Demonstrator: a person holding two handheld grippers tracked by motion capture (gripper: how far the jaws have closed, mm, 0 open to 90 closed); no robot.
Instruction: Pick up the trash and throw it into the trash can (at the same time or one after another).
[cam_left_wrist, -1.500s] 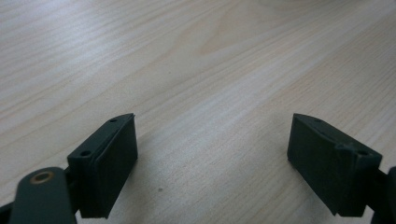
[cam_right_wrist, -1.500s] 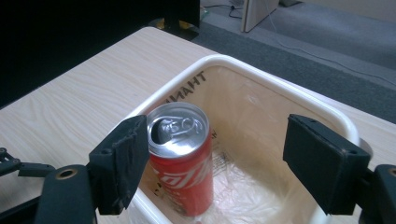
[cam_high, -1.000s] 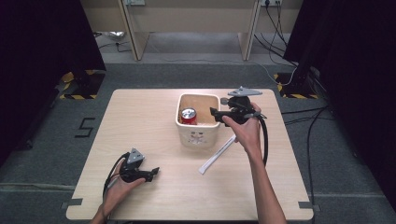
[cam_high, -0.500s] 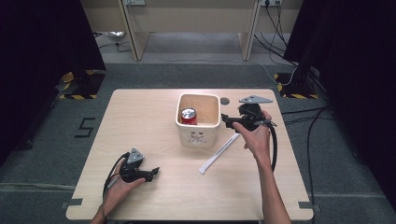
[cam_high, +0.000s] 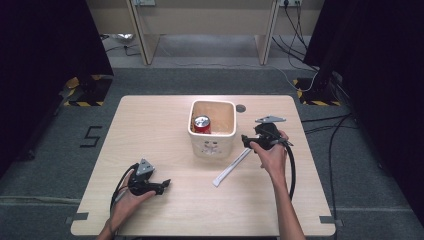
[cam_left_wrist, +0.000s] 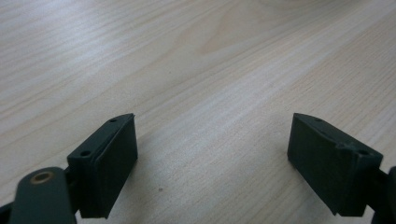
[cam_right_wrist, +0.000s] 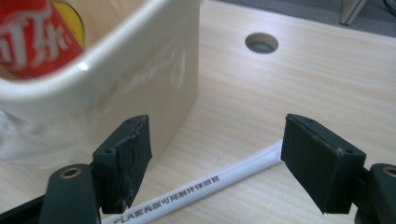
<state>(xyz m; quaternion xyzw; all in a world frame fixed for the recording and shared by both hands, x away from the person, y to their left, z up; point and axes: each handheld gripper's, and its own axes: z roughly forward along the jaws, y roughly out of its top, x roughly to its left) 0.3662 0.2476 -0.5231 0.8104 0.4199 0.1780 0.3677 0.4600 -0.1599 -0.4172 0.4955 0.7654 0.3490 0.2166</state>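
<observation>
While the left gripper idles low over the table, jaws spread and empty, the right gripper hangs open astride a wrapped straw lying beside the bin, placed to pinch it; can inside.

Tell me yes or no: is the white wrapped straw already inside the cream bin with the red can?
No, the white wrapped straw lies flat on the table beside the cream bin, while the red can stands inside it.
</observation>
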